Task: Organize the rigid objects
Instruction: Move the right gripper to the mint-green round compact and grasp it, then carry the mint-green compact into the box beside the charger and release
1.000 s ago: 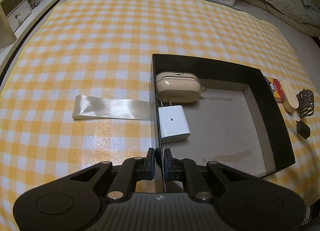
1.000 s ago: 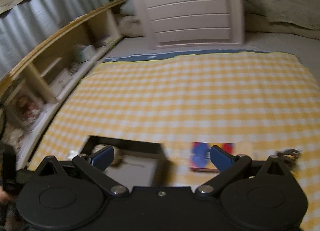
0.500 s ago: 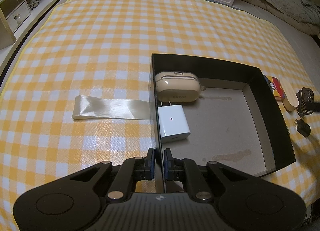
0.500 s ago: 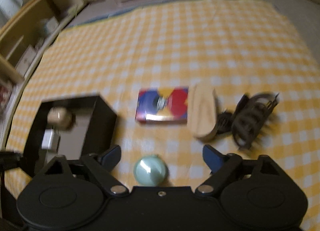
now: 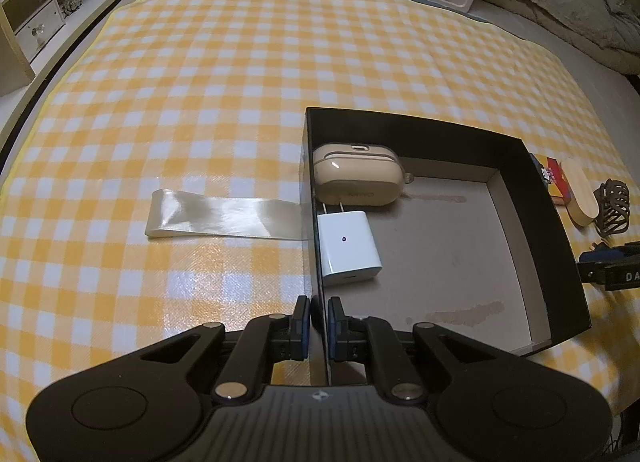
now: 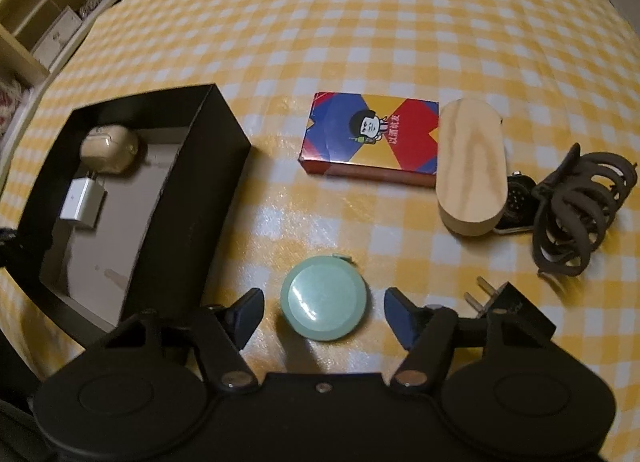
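in the left wrist view, the left hand-held gripper (image 5: 319, 322) is clamped on the near end of the left wall of the black box (image 5: 508, 145), its two blue pads pressed to either side of the thin wall. the box sits open on the yellow checked cloth (image 5: 200, 73). straight ahead of the fingers, inside the box against that same wall, lies a white charger (image 5: 348, 250) with its prongs pointing away; just beyond it, touching or nearly touching those prongs, is a beige earbud case (image 5: 356, 177) in the far left corner. a strip of clear tape (image 5: 224, 217) runs from the box wall out to the left across the cloth. past the box's right wall a card box (image 5: 554, 177), a wooden oval block (image 5: 582, 197) and a dark hair claw (image 5: 614, 205) lie close together, and part of the right hand-held gripper (image 5: 600, 262) shows at the right edge.

in the right wrist view, the right hand-held gripper (image 6: 324, 312) has its fingers spread wide, one on each side of a round pale green case (image 6: 324, 298) that rests on the cloth between them, untouched. the black box (image 6: 192, 197) is ahead to the left with the charger (image 6: 82, 203) and earbud case (image 6: 108, 147) inside. ahead lies the card box (image 6: 370, 137), the wooden block (image 6: 472, 165) touching its right end, then a small dark round item (image 6: 518, 201) and the hair claw (image 6: 580, 209). a black plug (image 6: 512, 308) sits just right of the right finger.
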